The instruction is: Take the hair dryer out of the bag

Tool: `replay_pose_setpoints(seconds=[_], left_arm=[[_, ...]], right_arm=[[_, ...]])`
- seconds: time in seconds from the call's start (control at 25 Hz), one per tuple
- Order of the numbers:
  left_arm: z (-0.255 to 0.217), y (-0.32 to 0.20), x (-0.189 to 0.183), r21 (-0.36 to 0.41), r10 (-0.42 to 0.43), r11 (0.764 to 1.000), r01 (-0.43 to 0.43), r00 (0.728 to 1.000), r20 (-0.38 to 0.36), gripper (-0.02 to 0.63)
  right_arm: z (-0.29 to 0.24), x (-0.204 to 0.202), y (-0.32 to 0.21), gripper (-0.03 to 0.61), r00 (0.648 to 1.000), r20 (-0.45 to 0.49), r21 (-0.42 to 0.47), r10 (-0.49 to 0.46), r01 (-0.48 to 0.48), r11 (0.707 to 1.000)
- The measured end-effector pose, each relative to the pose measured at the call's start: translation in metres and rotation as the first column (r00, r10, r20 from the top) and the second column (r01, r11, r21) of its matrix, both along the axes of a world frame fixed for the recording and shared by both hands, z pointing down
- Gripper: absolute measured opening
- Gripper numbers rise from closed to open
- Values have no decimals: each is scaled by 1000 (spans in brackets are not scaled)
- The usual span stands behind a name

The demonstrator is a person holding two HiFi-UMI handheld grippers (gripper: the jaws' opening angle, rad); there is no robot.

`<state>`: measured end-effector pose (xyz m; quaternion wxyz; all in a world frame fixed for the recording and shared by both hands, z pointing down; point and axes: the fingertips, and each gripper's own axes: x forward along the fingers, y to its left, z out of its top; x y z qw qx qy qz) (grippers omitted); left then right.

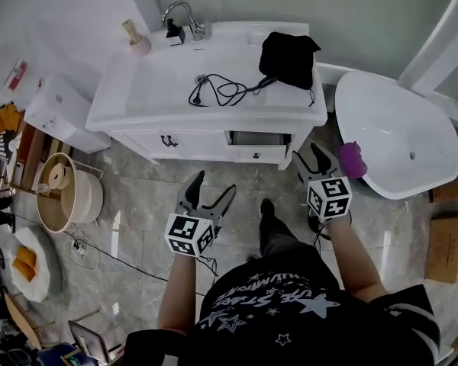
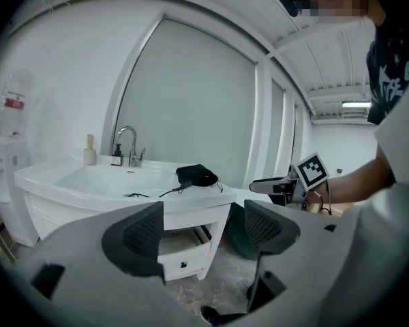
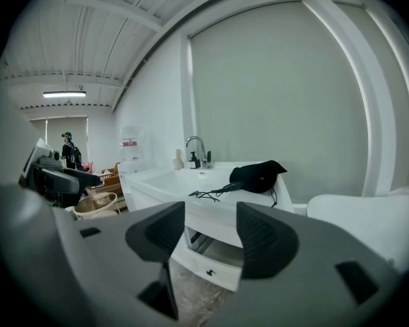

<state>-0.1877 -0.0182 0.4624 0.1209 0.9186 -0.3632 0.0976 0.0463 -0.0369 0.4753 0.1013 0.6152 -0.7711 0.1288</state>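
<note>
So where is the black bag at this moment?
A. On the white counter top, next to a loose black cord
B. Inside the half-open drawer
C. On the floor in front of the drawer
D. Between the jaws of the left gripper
A: the black bag lies on the white counter top with the black cord spread beside it, while the left gripper is open and empty, short of the counter.

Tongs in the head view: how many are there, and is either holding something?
2. The left tongs hang before the vanity drawers; the right tongs are by its right corner, beside the tub. Both are open and empty. None seem hidden.
</note>
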Motion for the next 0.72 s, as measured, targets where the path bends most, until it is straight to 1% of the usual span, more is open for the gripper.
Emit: replay_pose_setpoints(seconds=[0.24, 0.4, 0.72], left_arm=[[1, -62, 38, -16, 32, 999, -32, 999, 5, 379], [1, -95, 61, -29, 51, 998, -50, 999, 12, 388], [-7, -146, 109, -8, 76, 997, -76, 996, 45, 391]], right_arm=[[2, 34, -62, 229, 1000, -22, -14, 11, -12, 1000], [1, 55, -95, 238, 999, -30, -13, 25, -25, 1000], [8, 100, -147, 236, 999, -22, -22, 50, -50, 999]])
